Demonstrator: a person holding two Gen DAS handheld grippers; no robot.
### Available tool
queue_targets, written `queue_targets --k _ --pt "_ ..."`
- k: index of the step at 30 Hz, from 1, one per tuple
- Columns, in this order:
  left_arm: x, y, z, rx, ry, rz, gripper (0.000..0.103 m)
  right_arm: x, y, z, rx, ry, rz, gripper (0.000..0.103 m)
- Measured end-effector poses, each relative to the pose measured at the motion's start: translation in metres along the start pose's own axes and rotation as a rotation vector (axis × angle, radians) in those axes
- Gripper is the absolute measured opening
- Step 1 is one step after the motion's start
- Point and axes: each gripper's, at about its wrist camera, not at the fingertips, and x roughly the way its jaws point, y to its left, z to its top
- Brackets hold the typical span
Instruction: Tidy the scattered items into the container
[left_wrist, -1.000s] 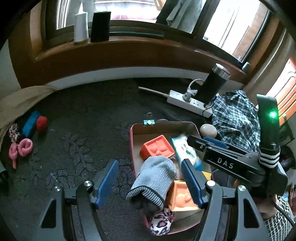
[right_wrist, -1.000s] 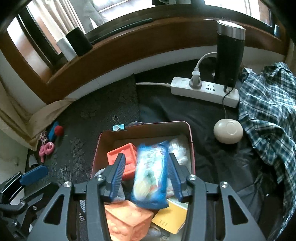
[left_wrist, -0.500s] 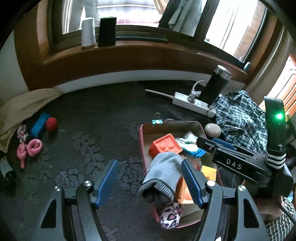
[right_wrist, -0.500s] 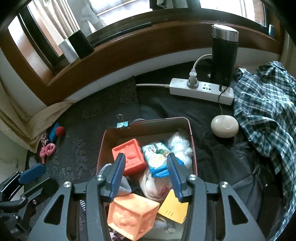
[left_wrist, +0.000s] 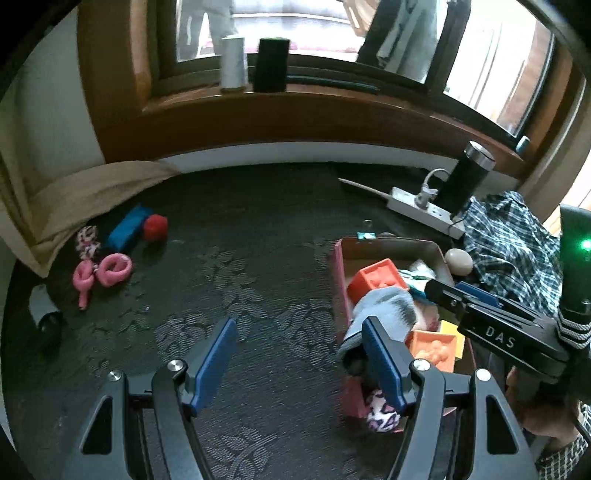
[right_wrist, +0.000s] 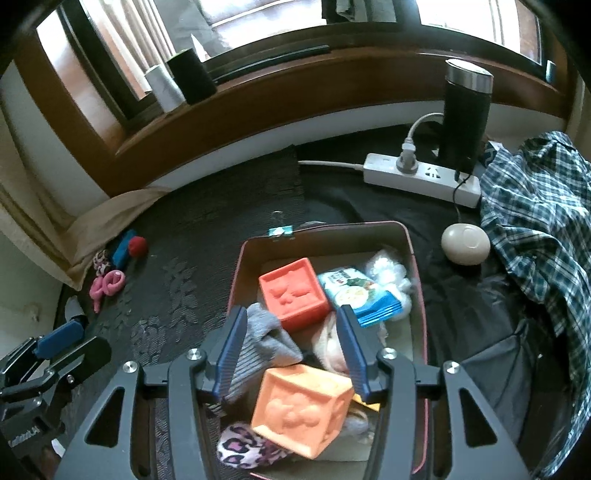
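A pink-rimmed box (right_wrist: 325, 230) (left_wrist: 391, 245) holds two orange cubes (right_wrist: 293, 291), a grey sock (right_wrist: 264, 339) (left_wrist: 382, 308), a blue snack packet (right_wrist: 356, 293) and a leopard-print scrunchie (right_wrist: 240, 448). My right gripper (right_wrist: 291, 356) hangs open above the box with nothing between its fingers. My left gripper (left_wrist: 299, 363) is open over the dark carpet, left of the box, also with nothing in it. At the far left of the carpet lie a pink coiled toy (left_wrist: 103, 271), a blue block (left_wrist: 129, 227), a red ball (left_wrist: 155, 227) and another scrunchie (left_wrist: 88, 242).
A white power strip (right_wrist: 421, 179), a black tumbler (right_wrist: 465, 114) and a beige round puck (right_wrist: 465, 243) sit behind the box. A plaid shirt (right_wrist: 539, 229) lies at the right. A beige cloth (left_wrist: 85, 195) covers the left corner. A binder clip (right_wrist: 280, 230) rests by the box's rim.
The right gripper let go of the blue snack packet, which now lies in the box, and the gripper has drawn back. The left gripper has swung left, away from the box.
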Motion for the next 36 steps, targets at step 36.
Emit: queue_targets --k 36 --pt "-0.037 0.080 -0.022 -0.132 -0.035 0.142 0.072 0.045 0.057 -0.034 -0.251 0.088 -0.221 0.065"
